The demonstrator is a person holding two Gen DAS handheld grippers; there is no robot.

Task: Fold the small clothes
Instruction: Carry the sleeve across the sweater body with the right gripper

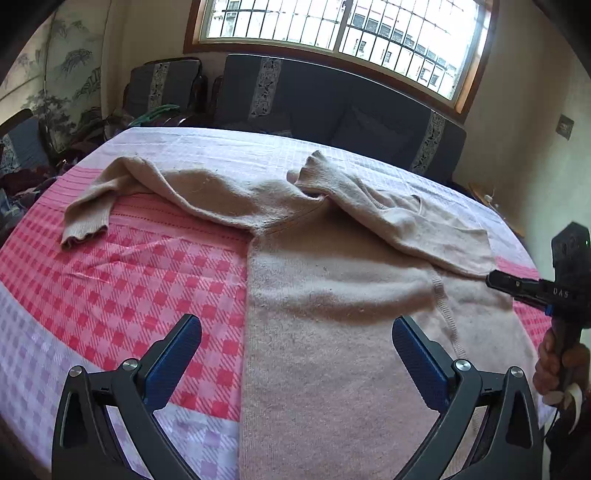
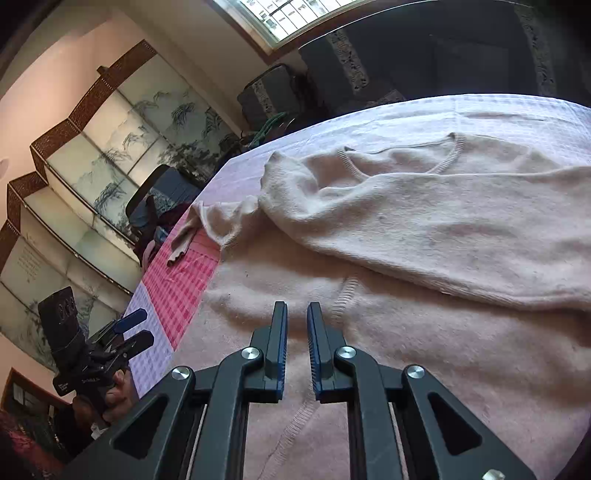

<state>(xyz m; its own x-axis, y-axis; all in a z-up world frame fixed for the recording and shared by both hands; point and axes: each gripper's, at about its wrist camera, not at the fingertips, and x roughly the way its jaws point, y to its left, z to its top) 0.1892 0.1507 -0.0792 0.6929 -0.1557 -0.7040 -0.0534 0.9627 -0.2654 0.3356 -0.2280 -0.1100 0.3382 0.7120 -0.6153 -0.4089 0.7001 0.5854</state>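
Observation:
A beige knitted sweater (image 1: pixel 332 295) lies on a pink and red checked cloth (image 1: pixel 110 295). Its right sleeve (image 1: pixel 388 214) is folded across the body; its left sleeve (image 1: pixel 110 199) stretches out to the left. My left gripper (image 1: pixel 297 332) is open and empty, hovering over the sweater's lower left edge. My right gripper (image 2: pixel 297 317) hovers low over the sweater's body (image 2: pixel 406 332) with its jaws nearly closed and nothing between them. In the left wrist view the right gripper (image 1: pixel 495 278) shows at the right edge. In the right wrist view the left gripper (image 2: pixel 135 330) shows at the lower left.
The cloth covers a round table (image 1: pixel 221 144). Dark cushioned seats (image 1: pixel 332 99) stand behind it under a barred window (image 1: pixel 332 26). A painted folding screen (image 2: pixel 92 166) stands at the left, with piled clothes (image 1: pixel 22 184) beside the table.

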